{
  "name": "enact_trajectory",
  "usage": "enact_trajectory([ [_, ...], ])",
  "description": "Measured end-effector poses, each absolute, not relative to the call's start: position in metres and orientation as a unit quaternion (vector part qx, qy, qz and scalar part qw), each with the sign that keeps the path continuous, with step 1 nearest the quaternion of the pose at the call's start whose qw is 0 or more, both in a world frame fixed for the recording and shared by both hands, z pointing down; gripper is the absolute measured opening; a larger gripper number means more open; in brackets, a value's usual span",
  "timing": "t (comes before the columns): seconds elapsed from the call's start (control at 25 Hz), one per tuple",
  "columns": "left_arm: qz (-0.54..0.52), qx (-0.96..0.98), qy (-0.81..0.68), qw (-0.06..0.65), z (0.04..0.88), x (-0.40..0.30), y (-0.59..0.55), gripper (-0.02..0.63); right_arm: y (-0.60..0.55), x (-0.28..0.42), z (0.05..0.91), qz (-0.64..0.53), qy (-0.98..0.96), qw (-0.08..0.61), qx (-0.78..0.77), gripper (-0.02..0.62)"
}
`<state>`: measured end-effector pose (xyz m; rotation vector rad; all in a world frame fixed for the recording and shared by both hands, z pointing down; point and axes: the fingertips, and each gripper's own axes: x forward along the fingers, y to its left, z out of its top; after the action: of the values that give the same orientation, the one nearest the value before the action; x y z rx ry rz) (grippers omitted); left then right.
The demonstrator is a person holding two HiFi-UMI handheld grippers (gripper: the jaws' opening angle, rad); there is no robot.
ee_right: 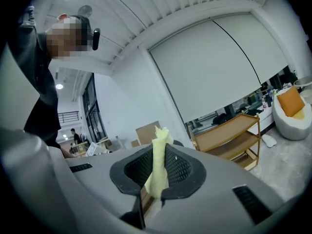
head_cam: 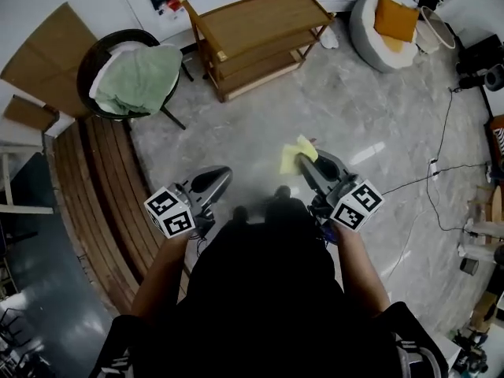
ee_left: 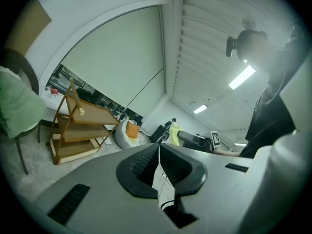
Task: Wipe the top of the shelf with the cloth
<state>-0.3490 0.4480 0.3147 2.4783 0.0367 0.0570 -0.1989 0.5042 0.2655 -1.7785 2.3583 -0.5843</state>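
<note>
A three-tier wooden shelf [head_cam: 256, 34] stands on the grey floor well ahead of me, also in the left gripper view [ee_left: 78, 126] and the right gripper view [ee_right: 229, 135]. My right gripper [head_cam: 309, 162] is shut on a yellow cloth [head_cam: 296, 155], which pokes up between its jaws [ee_right: 157, 162]. My left gripper [head_cam: 211, 181] is shut with nothing in it [ee_left: 159, 165]. Both grippers hang close to my body, far short of the shelf.
A round dark chair [head_cam: 130, 73] with a green cloth on it stands at the left. A white beanbag with an orange cushion [head_cam: 392, 18] sits at the right rear. Wooden decking [head_cam: 102, 187] runs along the left. Cables [head_cam: 437, 172] lie on the floor at right.
</note>
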Motion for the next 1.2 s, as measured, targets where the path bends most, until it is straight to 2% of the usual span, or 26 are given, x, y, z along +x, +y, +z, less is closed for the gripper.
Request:
enact_trajectory([
  [0.32,0.031,0.942,-0.034,0.333,0.327,-0.313,0.377,0.017,0.413,-0.148,0.288,-0.206,0.808,0.050,-0.550,0.054],
  [0.88,0.044,0.948,-0.111,0.294,0.275,-0.167,0.193,0.017,0.212,-0.018,0.280,-0.200,0.884,0.032,-0.422,0.054],
  [1.2,0.060,0.943,-0.163,0.286,0.286,-0.138,0.124,0.017,0.114,-0.016,0.292,-0.203,0.896,0.036,-0.393,0.054],
])
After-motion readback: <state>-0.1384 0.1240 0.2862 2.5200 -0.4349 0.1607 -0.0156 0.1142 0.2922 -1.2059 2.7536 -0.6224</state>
